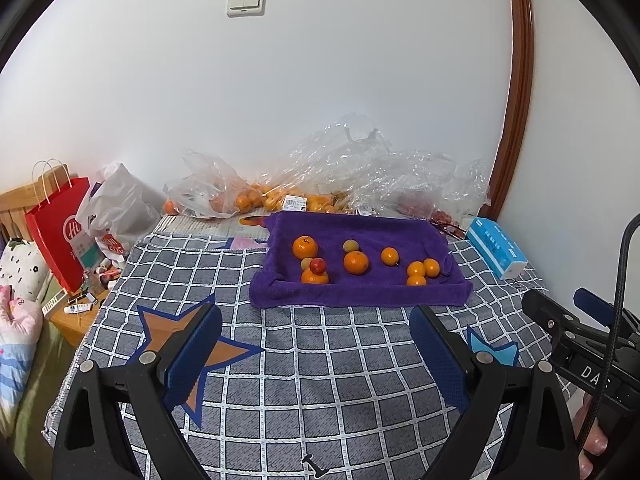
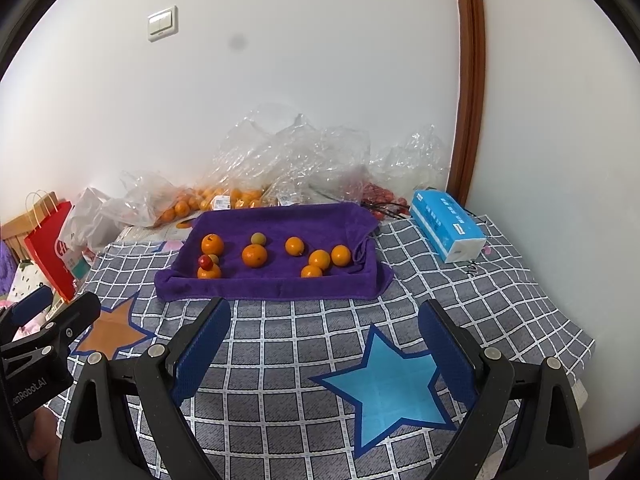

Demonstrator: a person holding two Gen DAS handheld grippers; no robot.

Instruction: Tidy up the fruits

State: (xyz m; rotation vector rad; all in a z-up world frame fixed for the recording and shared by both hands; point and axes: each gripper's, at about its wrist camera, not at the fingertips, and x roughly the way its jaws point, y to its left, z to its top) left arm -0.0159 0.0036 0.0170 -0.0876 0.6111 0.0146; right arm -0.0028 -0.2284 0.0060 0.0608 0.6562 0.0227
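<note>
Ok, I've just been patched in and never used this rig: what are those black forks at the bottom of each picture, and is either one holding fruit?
The forks are two hand-held grippers, each carrying its own camera looking along its fingers. One picture is from the left gripper, the other from the right gripper. Both are open and hold nothing, hovering over a checked blanket. Ahead lies a purple towel with loose oranges, two pale small fruits and one red fruit. Behind it are plastic bags of more fruit, and a blue tissue pack to the right.
</note>
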